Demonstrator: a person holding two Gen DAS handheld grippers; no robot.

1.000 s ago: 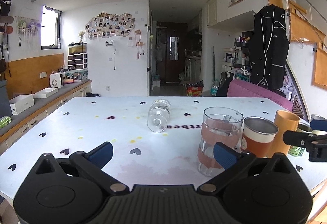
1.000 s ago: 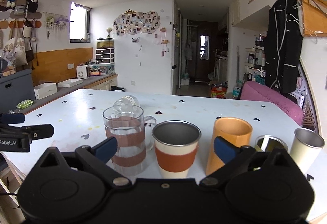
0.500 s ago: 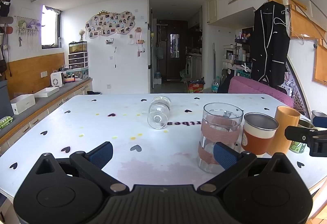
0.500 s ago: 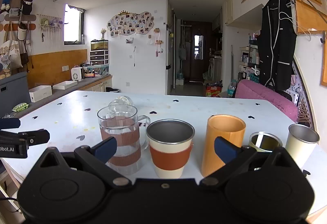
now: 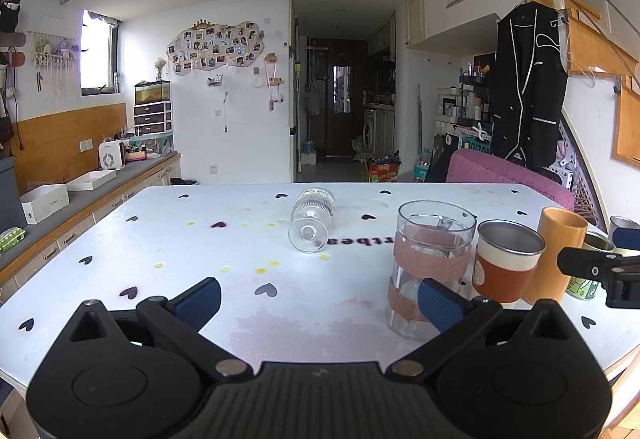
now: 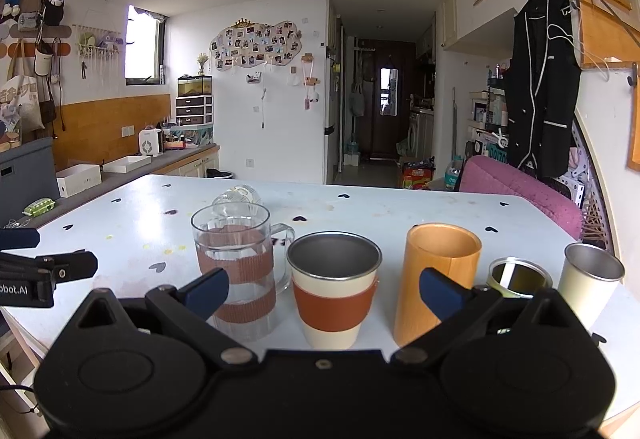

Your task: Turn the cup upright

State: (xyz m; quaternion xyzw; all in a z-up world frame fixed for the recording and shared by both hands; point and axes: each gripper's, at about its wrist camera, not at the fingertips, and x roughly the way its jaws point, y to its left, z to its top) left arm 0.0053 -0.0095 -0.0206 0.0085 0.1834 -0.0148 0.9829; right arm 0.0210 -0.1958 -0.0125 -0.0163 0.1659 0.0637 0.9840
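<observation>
A ribbed clear glass cup (image 5: pixel 311 219) lies on its side near the middle of the white table (image 5: pixel 160 231), well apart from the others, its foot turned toward the near edge; nothing shows inside it. Along the near right edge stands a row of upright containers. First is a glass mug (image 6: pixel 236 271) with brown bands and a handle, which looks empty. Just beside it is a steel cup with an orange sleeve (image 6: pixel 334 289), its inside bare. Next come an orange tumbler (image 6: pixel 438 279), a low green tin (image 6: pixel 518 277) and a cream steel tumbler (image 6: pixel 588 285); their contents cannot be made out. The left gripper (image 5: pixel 316 297) hovers over the near edge with jaws spread wide and nothing between them. The right gripper (image 6: pixel 324 289) likewise gapes wide before the row, holding nothing.
</observation>
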